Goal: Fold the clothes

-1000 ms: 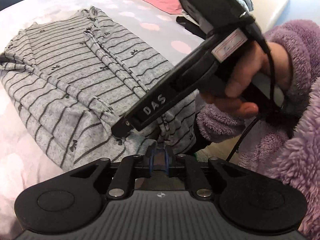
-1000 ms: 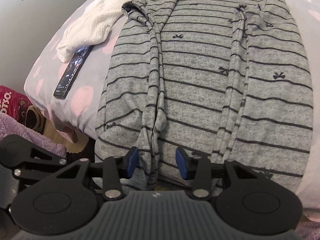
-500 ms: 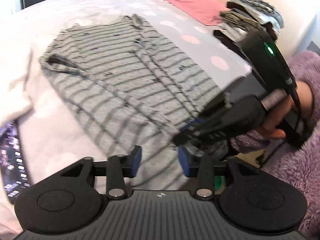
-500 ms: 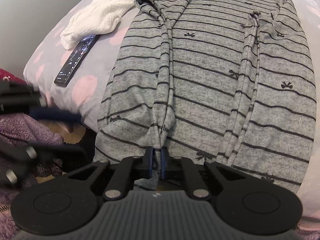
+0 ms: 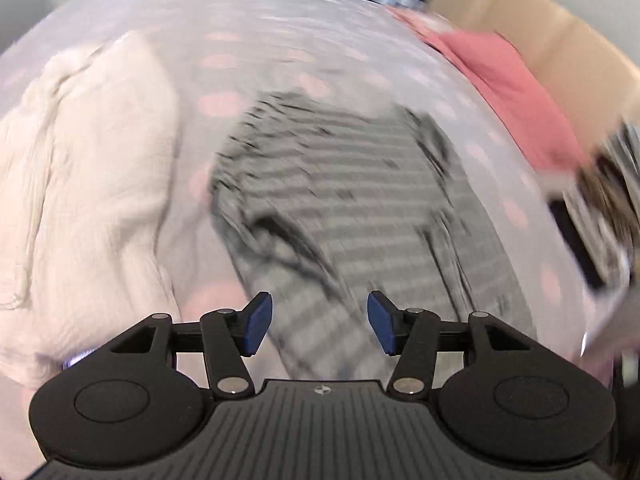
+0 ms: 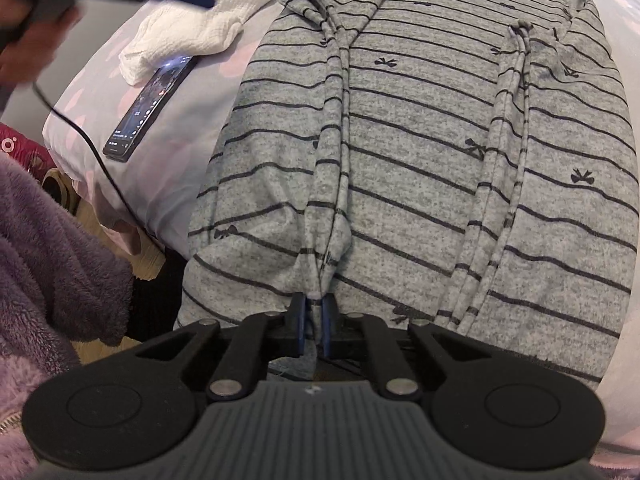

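**Sleeves in, bottom fold pending**

Left gripper (image 5: 318, 322): jaws have just been opening, nothing between them, shirt (image 5: 344, 208) ahead and below, white cloth (image 5: 88, 184) to its left. Right gripper (image 6: 314, 330) is clamped on the shirt hem at the bed edge (image 6: 160, 216). Phone (image 6: 150, 110) lies up-left, just off the shirt. Open bedsheet beyond the collar for folding.

Bed: pale lilac bedsheet with pink spots (image 5: 320, 40) fills most of both views
Headboard: beige padded headboard (image 5: 540, 28) at 1 o'clock, left wrist view
Floor: light wooden floor (image 6: 96, 216) at 9 o'clock, right wrist view
Light: soft, even daylight
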{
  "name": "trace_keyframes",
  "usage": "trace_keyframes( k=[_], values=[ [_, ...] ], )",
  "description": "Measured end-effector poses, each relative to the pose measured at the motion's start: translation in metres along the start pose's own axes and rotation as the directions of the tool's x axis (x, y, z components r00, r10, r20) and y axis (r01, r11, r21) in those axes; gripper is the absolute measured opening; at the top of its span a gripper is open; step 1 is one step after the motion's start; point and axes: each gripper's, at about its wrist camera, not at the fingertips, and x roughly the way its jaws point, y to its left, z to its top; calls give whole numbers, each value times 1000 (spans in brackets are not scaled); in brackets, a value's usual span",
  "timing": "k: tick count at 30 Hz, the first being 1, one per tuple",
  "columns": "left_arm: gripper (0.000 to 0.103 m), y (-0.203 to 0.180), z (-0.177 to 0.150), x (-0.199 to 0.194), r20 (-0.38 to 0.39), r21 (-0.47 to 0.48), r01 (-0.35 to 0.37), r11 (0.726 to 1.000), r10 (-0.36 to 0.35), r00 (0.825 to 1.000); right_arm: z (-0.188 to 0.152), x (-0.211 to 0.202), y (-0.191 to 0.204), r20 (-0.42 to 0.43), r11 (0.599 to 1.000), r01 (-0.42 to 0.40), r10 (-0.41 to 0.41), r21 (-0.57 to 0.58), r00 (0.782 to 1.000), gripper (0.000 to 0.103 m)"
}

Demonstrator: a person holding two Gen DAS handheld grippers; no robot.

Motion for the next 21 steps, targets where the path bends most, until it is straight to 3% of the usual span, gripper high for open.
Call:
trace_keyframes(
  k=[5,9,13,14,18,21],
  values=[
    [51,23,29,27,-2,-145,-17,989,17,1000,2,3,-2,-11,1000,-8,8,-6,1000,10],
    [51,40,40,48,-26,-266,-20,964,14,1000,2,5,-5,-14,1000,-27,27,6,1000,11],
    [50,45,43,66,-67,-287,-57,956,39,997,2,5,-10,-12,998,-50,50,23,999,12],
    [47,46,42,69,-72,-289,-65,955,46,996,1,5,-10,-10,998,-54,55,22,998,12],
    [15,44,42,70,-62,-274,-53,960,37,997,0,3,-13,11,996,-82,82,31,997,11],
    [9,38,45,61,-26,-241,-73,968,69,997,-1,-5,-9,44,994,-107,106,10,993,9]
  ],
)
